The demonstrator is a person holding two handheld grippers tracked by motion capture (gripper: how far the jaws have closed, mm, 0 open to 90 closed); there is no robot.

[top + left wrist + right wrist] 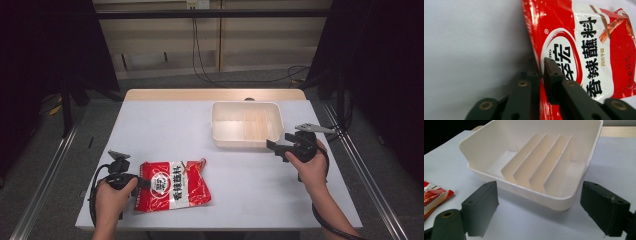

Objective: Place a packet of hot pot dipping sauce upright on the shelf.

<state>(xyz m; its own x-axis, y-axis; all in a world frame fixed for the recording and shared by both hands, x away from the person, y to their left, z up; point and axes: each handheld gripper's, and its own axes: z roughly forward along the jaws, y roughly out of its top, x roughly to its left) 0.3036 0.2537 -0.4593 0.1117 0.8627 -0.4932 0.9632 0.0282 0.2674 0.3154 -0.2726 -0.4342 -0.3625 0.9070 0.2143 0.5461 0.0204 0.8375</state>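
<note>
One red packet (172, 185) (Chinese lettering), left claw (541, 72) clamping

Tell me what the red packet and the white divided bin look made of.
Red packet: likely thin plastic film, glossy, since it shows crinkles and glare streaks. White bin: apparently rigid moulded plastic, smooth and slightly shiny, with thin, faintly translucent dividers and rounded rims.

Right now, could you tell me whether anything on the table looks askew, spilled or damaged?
Nothing stands out. The red packet lies flat, slightly skewed to the table edge, its edge pinched by the left gripper. The white tray sits upright, its dividers straight and nothing in it. The right gripper is open before it.
</note>
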